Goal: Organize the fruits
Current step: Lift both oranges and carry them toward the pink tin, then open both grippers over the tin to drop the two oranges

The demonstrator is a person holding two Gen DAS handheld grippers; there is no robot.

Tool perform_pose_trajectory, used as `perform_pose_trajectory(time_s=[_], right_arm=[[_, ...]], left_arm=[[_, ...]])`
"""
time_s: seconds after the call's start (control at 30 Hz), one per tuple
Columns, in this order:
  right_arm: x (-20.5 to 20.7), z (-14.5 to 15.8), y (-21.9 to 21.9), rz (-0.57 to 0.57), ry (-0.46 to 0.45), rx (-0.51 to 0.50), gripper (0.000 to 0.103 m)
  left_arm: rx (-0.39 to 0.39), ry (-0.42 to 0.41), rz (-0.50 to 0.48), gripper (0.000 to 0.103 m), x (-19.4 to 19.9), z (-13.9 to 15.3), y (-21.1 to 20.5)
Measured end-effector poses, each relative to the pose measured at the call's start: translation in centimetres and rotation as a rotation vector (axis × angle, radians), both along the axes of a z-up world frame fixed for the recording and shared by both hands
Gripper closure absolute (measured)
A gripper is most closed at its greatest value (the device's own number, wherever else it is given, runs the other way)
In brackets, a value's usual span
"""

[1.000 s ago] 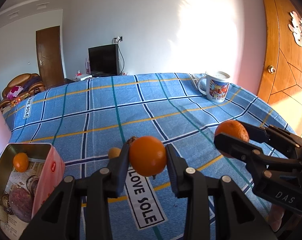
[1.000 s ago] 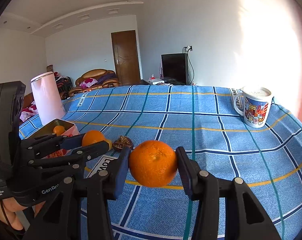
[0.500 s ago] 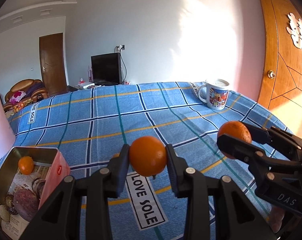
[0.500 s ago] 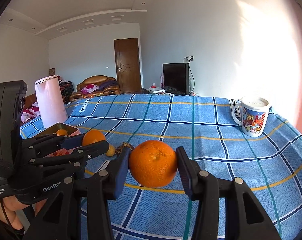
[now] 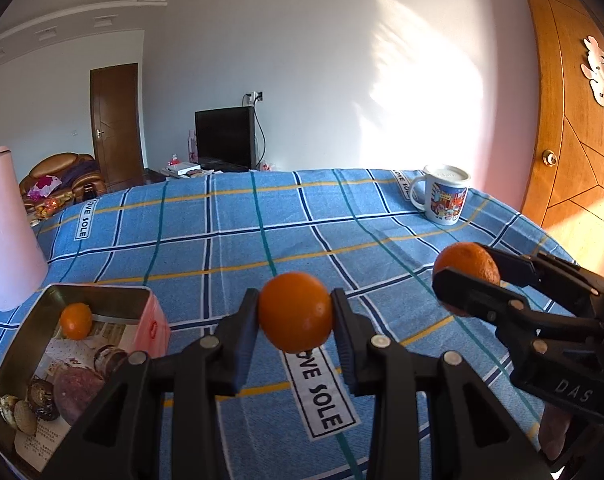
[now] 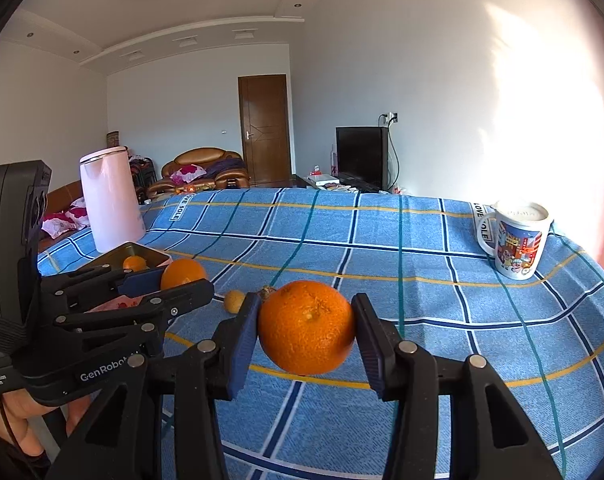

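My left gripper (image 5: 296, 314) is shut on a smooth orange (image 5: 296, 312) and holds it above the blue checked tablecloth. My right gripper (image 6: 306, 326) is shut on a larger orange (image 6: 306, 327), also held above the cloth; it shows at the right of the left wrist view (image 5: 467, 266). An open pink tin (image 5: 34, 320) sits at the lower left with a small orange (image 5: 76, 321) and several dark fruits inside. A small yellowish fruit (image 6: 234, 301) and a brown one (image 6: 266, 291) lie on the cloth between the grippers.
A printed mug (image 5: 443, 193) stands at the far right of the table. A pink kettle (image 5: 6, 224) stands at the far left, behind the tin. A wooden door (image 5: 561, 120) is to the right of the table.
Both grippers have risen with their oranges, so the table looks lower and more of the room shows. The small fruits on the cloth are now hidden behind the left gripper's orange.
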State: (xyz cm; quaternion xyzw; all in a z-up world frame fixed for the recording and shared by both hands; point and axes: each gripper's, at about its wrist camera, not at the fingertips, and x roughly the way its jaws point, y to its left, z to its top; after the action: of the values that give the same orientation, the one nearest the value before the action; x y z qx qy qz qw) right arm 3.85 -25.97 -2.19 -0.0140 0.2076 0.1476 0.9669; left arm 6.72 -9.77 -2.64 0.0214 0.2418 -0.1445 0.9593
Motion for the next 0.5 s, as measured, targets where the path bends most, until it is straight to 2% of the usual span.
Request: perform_pose_trajectory(time_s=[0.3,0.5], right_arm=[[0.7,3.0,7.0,0.167,-0.008,-0.026,0.055],[2.5,3.5,12.5,0.265,0.020,-0.042,0.055]], left_arm=[[-0.005,-0.002,0.147,0.066,-0.1,1.9,8.9],[0.013,0.068,0.219,0.066,1.7,0.9,13.8]])
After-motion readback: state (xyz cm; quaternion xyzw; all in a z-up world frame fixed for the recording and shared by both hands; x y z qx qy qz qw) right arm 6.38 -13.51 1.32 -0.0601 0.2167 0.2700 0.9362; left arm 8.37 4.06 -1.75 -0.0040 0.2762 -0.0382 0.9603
